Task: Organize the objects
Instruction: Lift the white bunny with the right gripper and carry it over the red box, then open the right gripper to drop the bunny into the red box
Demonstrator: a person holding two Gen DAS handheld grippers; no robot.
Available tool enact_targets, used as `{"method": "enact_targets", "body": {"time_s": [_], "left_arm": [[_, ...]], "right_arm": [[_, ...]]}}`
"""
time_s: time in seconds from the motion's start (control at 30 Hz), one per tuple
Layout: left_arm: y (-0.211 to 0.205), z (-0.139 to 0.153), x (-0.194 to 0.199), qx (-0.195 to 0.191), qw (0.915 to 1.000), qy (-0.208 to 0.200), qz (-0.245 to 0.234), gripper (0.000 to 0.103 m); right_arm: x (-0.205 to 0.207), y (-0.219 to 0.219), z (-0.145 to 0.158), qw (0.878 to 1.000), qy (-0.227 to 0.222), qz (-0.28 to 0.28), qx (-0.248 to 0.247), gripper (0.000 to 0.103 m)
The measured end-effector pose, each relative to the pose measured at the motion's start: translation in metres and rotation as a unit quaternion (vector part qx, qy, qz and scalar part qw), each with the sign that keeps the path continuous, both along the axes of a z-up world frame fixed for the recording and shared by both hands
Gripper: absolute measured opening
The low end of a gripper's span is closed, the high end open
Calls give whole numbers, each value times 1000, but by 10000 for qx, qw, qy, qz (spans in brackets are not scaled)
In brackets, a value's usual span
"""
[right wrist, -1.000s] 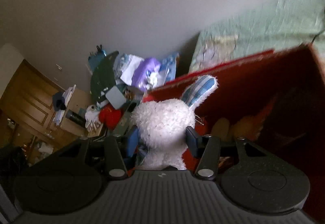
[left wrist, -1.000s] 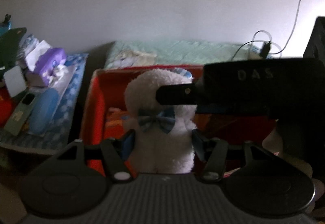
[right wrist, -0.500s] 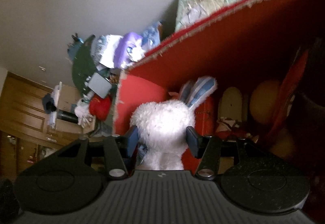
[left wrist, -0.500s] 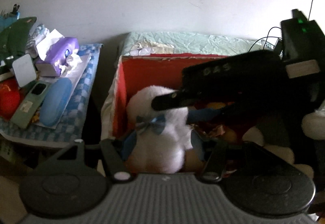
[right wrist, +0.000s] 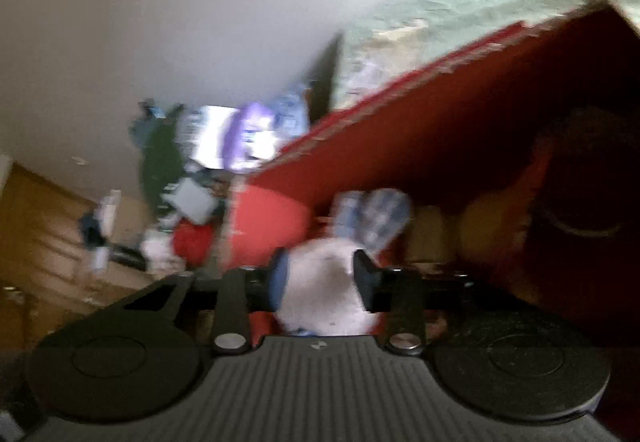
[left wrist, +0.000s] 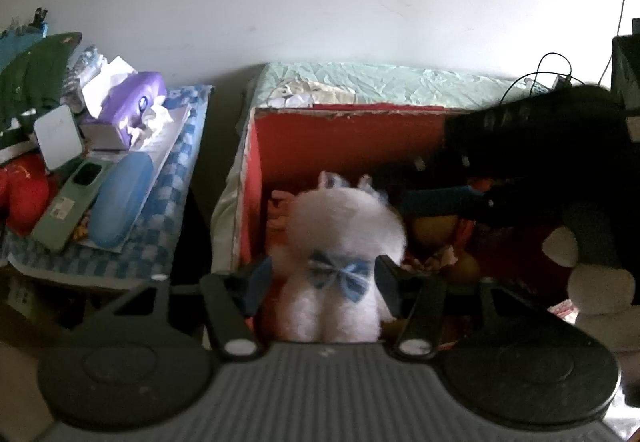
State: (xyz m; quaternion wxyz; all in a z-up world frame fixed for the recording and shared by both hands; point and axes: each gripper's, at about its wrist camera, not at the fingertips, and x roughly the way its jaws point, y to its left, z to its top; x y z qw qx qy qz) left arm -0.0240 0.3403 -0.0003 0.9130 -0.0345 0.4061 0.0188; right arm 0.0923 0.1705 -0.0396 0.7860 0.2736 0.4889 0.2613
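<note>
A white plush bunny (left wrist: 340, 242) with a blue bow sits upright inside the red cardboard box (left wrist: 340, 137), against its left wall. My left gripper (left wrist: 323, 286) is shut on the bunny's body, a pad pressed into the fur on each side. My right gripper (right wrist: 322, 280) reaches in from the right; its jaws are closing and press on the bunny's white head (right wrist: 324, 294). The blue-checked ears (right wrist: 376, 217) stick out past its fingertips. In the left wrist view the right gripper (left wrist: 520, 161) shows as a dark bulk over the box. The right wrist view is blurred.
Other soft toys (left wrist: 436, 230) lie in the box's right half, and a black-and-white plush (left wrist: 592, 282) sits at its right edge. A side table with checked cloth (left wrist: 172, 177) holds a purple tissue box (left wrist: 132, 97), a blue case (left wrist: 120, 201) and a phone (left wrist: 72, 197). A bed (left wrist: 380, 81) lies behind.
The bunny has sunk from above the box's rim down inside it. The right gripper's jaws have narrowed on its head, and that gripper has drawn back to the right.
</note>
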Motion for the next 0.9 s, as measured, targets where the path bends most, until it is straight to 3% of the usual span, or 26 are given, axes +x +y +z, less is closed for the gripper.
{"method": "enact_targets", "body": {"time_s": [0.27,0.37,0.47,0.6,0.67,0.9], "left_arm": [[-4,-5,4,22,9999,148,48,56],[-5,-5,4,60,9998,165,60,57],[-5,-5,5,68,9998,167,92,57],[-5,-5,8,87,9997,207,139,57],[-5,-5,10,87,9995,246,170,58],[-12,4,11,111,9997,146,187,65]], "right_arm": [[-1,27,-14,9990,154,333,268,30],[0,36,-8,9992,-26,401,62,30],[2,33,-7,9990,65,415,125,32],[-2,26,2,9990,-177,393,-152,35],[-5,20,5,9990,-249,312,-207,44],[-15,1,17,9959,-553,33,-715,45]]}}
